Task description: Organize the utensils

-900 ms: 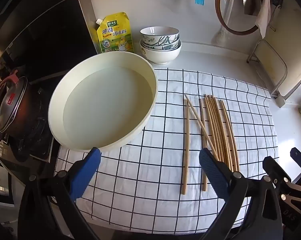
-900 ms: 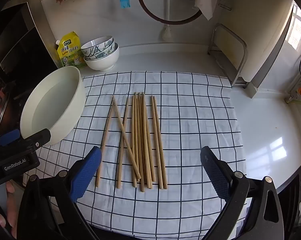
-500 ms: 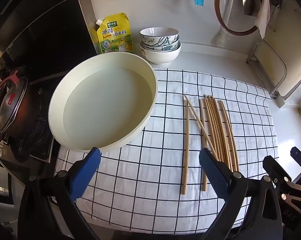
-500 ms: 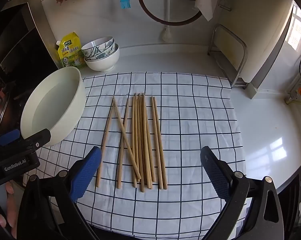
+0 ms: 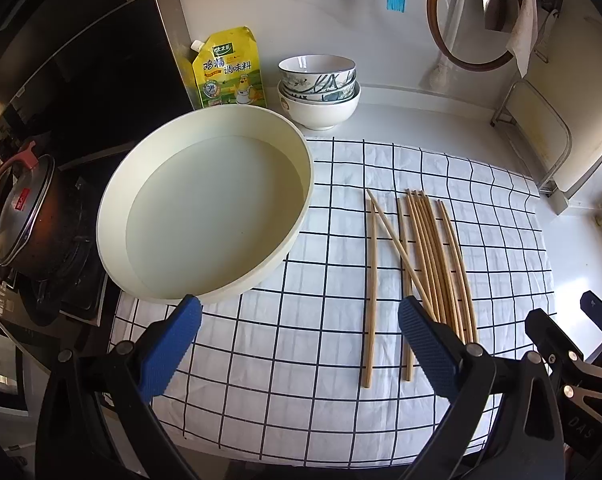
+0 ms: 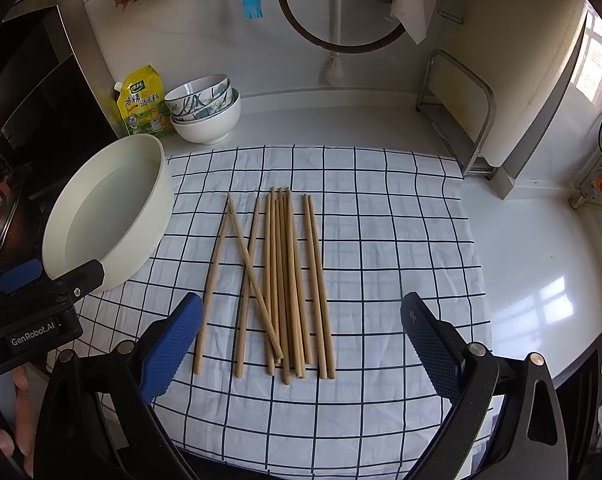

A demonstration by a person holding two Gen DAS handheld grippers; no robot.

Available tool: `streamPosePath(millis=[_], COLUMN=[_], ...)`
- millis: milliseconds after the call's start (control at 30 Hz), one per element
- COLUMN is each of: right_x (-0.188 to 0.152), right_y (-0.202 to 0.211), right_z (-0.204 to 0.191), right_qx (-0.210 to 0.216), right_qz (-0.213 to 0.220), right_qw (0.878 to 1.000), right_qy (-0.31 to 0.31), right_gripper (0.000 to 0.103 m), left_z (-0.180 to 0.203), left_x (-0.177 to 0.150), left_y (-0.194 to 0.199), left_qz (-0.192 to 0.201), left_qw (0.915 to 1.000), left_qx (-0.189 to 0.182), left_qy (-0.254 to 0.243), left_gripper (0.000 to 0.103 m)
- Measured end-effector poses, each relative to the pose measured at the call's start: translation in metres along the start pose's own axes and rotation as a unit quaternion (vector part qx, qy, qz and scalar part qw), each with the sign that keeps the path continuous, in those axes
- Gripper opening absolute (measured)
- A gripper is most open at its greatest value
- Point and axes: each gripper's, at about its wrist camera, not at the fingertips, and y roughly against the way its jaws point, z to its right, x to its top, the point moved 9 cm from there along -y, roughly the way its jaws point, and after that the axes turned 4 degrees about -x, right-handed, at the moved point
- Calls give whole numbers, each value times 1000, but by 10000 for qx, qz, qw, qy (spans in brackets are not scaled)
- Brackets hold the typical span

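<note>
Several wooden chopsticks lie side by side on a white checked cloth, one crossing diagonally over the others; they also show in the left wrist view. A round cream tray stands empty at the cloth's left edge, seen too in the right wrist view. My left gripper is open and empty, above the cloth's near edge, between tray and chopsticks. My right gripper is open and empty, just short of the chopsticks' near ends.
Stacked bowls and a yellow seasoning pouch stand at the back wall. A lidded pot sits on the stove at left. A metal rack stands at the back right. The right gripper's body shows at lower right.
</note>
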Motion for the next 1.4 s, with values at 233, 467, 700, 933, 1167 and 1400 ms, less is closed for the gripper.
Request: streamPosePath(millis=[233, 467, 700, 933, 1167, 1400], right_x=[1, 2, 3, 3, 3, 3], right_y=[2, 3, 5, 6, 6, 5], right_z=[-1, -1, -1, -1, -1, -2], right_qx=[0, 1, -3, 8, 11, 14], right_qz=[16, 18, 36, 35, 43, 50], right_qw=[10000, 10000, 10000, 10000, 10000, 10000], right_qy=[13, 18, 15, 14, 12, 8], right_gripper=[94, 95, 95, 94, 94, 95], left_z=[-1, -3, -5, -5, -4, -4], left_x=[1, 2, 3, 3, 2, 2], left_y=[1, 1, 2, 2, 2, 2], left_qz=[7, 12, 12, 16, 18, 22], left_qw=[10000, 10000, 10000, 10000, 10000, 10000], left_qx=[0, -2, -2, 1, 3, 5], left_qy=[3, 11, 14, 13, 14, 9], left_gripper=[97, 97, 97, 97, 97, 97])
